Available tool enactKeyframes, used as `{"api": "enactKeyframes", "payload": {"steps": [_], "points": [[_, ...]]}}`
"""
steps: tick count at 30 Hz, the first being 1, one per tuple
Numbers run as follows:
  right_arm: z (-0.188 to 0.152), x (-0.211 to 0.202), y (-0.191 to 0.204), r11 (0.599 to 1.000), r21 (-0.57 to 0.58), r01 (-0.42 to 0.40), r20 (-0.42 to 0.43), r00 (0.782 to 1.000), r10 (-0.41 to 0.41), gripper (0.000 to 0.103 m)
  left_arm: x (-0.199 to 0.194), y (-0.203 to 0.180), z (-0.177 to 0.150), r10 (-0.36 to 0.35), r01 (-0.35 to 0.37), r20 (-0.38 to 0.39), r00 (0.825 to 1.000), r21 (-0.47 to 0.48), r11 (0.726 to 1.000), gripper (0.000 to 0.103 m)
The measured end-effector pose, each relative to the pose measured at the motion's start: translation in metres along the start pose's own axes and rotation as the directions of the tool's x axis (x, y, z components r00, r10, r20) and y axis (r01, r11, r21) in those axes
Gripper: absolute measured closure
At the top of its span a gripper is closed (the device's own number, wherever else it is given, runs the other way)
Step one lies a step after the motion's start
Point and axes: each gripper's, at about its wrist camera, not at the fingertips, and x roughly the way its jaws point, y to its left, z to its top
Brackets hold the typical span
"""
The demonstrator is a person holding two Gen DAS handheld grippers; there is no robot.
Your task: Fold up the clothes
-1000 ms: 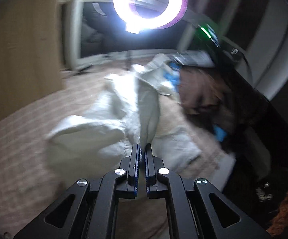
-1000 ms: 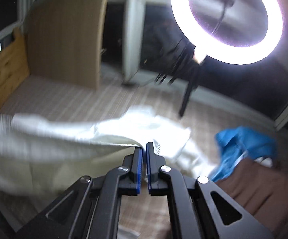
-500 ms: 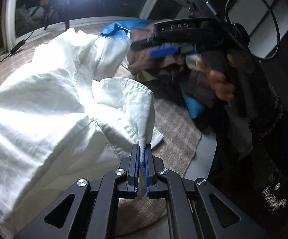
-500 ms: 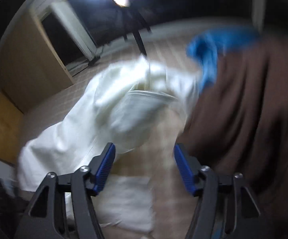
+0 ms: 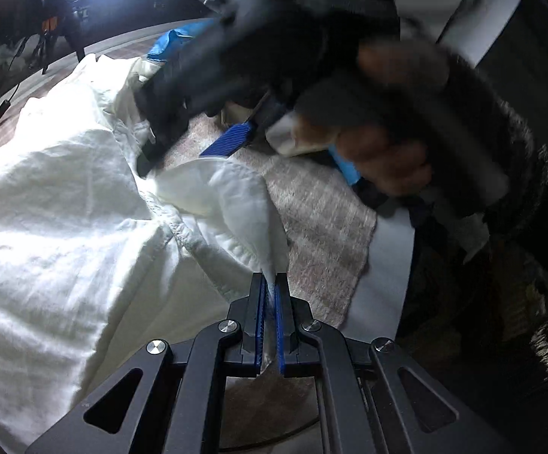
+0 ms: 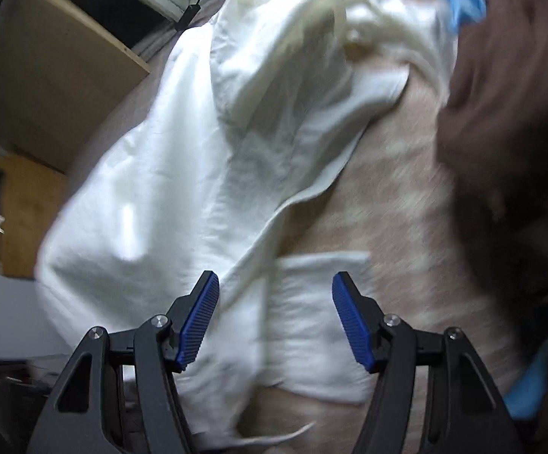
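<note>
the beige checked cloth-covered surface carries a crumpled white cotton garment spread across its middle to the near edge. a brown garment lies beside it. the left gripper is clamped on a white corner. the right gripper hovers over the white cloth with fingers apart, gripping nothing.

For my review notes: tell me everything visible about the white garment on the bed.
The white woven cotton-looking garment lies crumpled and creased across the beige checked bedcover, stitched seams and hems showing. The left gripper is shut on one pointed corner. The right gripper hangs open above another flap. A brown garment lies beside it.
</note>
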Motion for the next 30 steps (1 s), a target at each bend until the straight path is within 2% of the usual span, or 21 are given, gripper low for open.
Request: {"api": "enactKeyframes", "payload": {"steps": [1, 3, 5, 8, 11, 12, 13, 14, 17, 21, 22, 23, 24, 27, 30], "points": [[0.0, -0.005, -0.002, 0.999, 0.02, -0.03, 0.019, 0.999, 0.03, 0.041, 0.001, -0.001, -0.001, 0.001, -0.001, -0.004, 1.0, 0.007, 1.0, 0.099], [-0.001, -0.013, -0.001, 1.0, 0.01, 0.001, 0.056, 0.998, -0.001, 0.041, 0.0, -0.002, -0.002, -0.005, 0.005, -0.001, 1.0, 0.011, 1.0, 0.099], [-0.002, -0.009, 0.001, 0.998, -0.005, 0.058, 0.04, 0.998, -0.058, 0.041, -0.003, -0.004, -0.003, -0.01, 0.01, 0.003, 1.0, 0.01, 1.0, 0.099], [-0.007, 0.005, 0.003, 0.996, -0.022, 0.082, -0.003, 0.997, -0.082, 0.041, -0.01, -0.006, -0.003, -0.018, 0.018, 0.006, 1.0, 0.024, 1.0, 0.099], [-0.008, 0.016, 0.004, 0.994, -0.041, 0.106, 0.015, 0.994, -0.105, 0.042, -0.012, -0.007, -0.003, -0.016, 0.016, 0.0, 1.0, 0.033, 0.999, 0.099], [-0.008, 0.019, 0.002, 0.993, -0.043, 0.106, 0.02, 0.994, -0.105, 0.044, -0.012, -0.007, -0.004, -0.018, 0.018, -0.002, 1.0, 0.035, 0.999, 0.099], [-0.007, 0.021, 0.0, 0.995, -0.039, 0.094, 0.017, 0.995, -0.093, 0.057, -0.013, -0.007, -0.005, -0.021, 0.021, -0.003, 1.0, 0.036, 0.999, 0.099], [-0.007, 0.021, -0.004, 0.998, -0.021, 0.06, 0.008, 0.998, -0.06, 0.062, -0.015, -0.006, -0.006, -0.024, 0.024, 0.0, 1.0, 0.036, 0.999, 0.099], [-0.014, 0.013, -0.017, 1.0, 0.012, -0.029, 0.039, 0.999, 0.029, 0.065, -0.024, -0.002, -0.008, -0.047, 0.047, 0.016, 0.999, 0.023, 0.999, 0.099], [-0.019, 0.024, -0.021, 0.999, 0.026, -0.047, 0.011, 0.999, 0.046, 0.065, -0.028, -0.002, -0.007, -0.052, 0.052, 0.016, 0.999, 0.028, 0.998, 0.099], [-0.021, 0.027, -0.019, 0.999, 0.015, -0.048, 0.016, 0.999, 0.048, 0.073, -0.027, -0.002, -0.006, -0.048, 0.048, 0.009, 0.999, 0.032, 0.998, 0.098], [-0.023, 0.027, -0.016, 0.999, -0.005, -0.047, 0.03, 0.998, 0.047, 0.092, -0.023, -0.004, -0.006, -0.043, 0.043, 0.001, 0.999, 0.034, 0.999, 0.098], [-0.025, 0.021, -0.014, 0.999, -0.021, -0.045, 0.055, 0.997, 0.046, 0.097, -0.024, -0.004, -0.006, -0.047, 0.047, -0.008, 0.999, 0.034, 0.998, 0.098], [-0.028, -0.009, -0.017, 0.999, -0.022, -0.05, 0.132, 0.99, 0.052, 0.098, -0.035, -0.001, -0.006, -0.044, 0.045, -0.026, 0.999, 0.039, 0.998, 0.094], [-0.029, -0.061, -0.022, 1.0, -0.028, -0.005, 0.241, 0.97, 0.011, 0.098, -0.064, 0.009, -0.007, -0.029, 0.029, -0.001, 1.0, 0.026, 0.999, 0.091]]}}
